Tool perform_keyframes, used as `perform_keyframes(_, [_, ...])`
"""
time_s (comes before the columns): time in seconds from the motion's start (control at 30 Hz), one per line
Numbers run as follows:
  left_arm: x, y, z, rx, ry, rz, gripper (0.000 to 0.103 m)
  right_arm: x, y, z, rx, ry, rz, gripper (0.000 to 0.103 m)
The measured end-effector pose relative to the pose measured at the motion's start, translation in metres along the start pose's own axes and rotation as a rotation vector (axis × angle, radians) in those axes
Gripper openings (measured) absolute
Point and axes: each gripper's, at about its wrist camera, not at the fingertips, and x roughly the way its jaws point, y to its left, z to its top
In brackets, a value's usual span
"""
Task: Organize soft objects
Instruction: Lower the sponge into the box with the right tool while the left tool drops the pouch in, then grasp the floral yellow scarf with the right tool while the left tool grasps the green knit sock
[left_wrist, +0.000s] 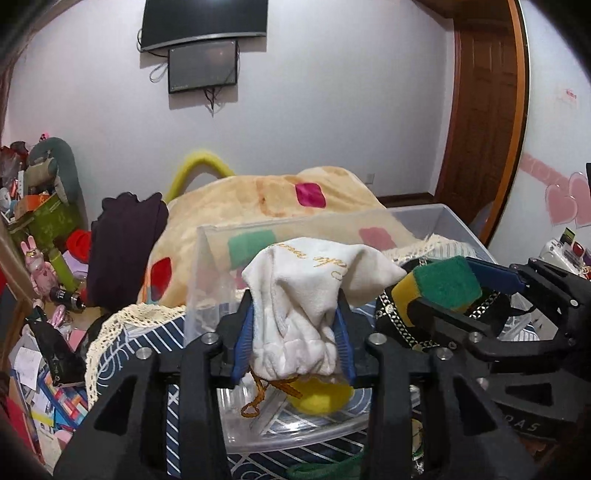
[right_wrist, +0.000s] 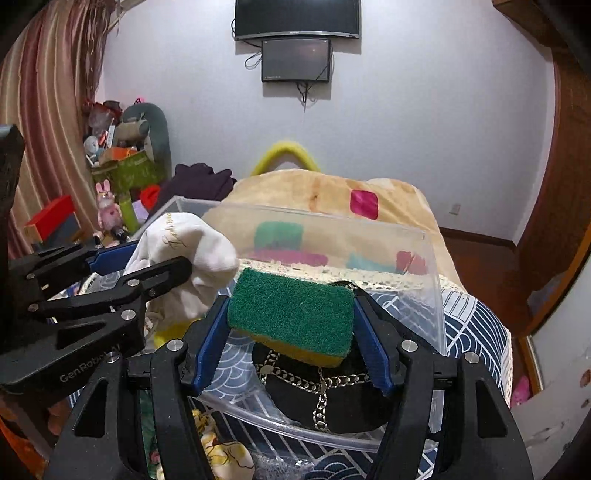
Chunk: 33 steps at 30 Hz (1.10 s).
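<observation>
My left gripper (left_wrist: 294, 317) is shut on a white cloth pouch (left_wrist: 306, 295) with gold lettering, held above a clear plastic bin (left_wrist: 207, 258). The pouch also shows in the right wrist view (right_wrist: 192, 254). My right gripper (right_wrist: 291, 325) is shut on a green and yellow sponge (right_wrist: 291, 314), also held over the bin (right_wrist: 432, 280); the sponge shows in the left wrist view (left_wrist: 439, 284). In the bin lie a black hat with a metal chain (right_wrist: 325, 387) and a yellow soft object (left_wrist: 317, 398).
The bin stands on a navy patterned cloth with lace trim (left_wrist: 122, 339). Behind it is a beige blanket with coloured patches (left_wrist: 280, 199) and dark purple clothing (left_wrist: 125, 243). Cluttered boxes and toys (left_wrist: 40, 214) fill the left. A wooden door (left_wrist: 484, 110) is at the right.
</observation>
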Motion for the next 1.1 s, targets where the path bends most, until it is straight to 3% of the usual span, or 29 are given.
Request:
perform_keyframes(0.3, [-0.017,0.005,0.001,-0.018,-0.03,-0.013,0.054,-0.014,-0.008,0.002,0.009,-0.016,0.009,0.073])
perform_keyframes(0.6, [-0.058,0.007,0.001,-0.031,-0.109,-0.015,0.082,-0.044,-0.009,0.004,-0.006,-0.079,0.002,0.077])
perform_keyframes(0.67, [-0.066,0.01,-0.002,-0.041,-0.119,-0.013,0.094,-0.049,-0.007,0.003,-0.006,-0.088,0.003,0.077])
perform_keyframes(0.73, [-0.075,0.012,-0.007,-0.05,-0.138,0.001,0.099,-0.055,-0.008,-0.002,-0.009,-0.097,0.003,0.078])
perform_keyframes(0.87, [-0.084,0.014,-0.022,-0.047,-0.148,0.021,0.101,-0.061,-0.006,-0.013,-0.004,-0.099,0.017,0.078])
perform_keyframes(1.1, [-0.072,0.011,-0.056,-0.033,-0.052,0.014,0.101,-0.056,0.002,-0.043,-0.009,-0.052,0.03,0.078])
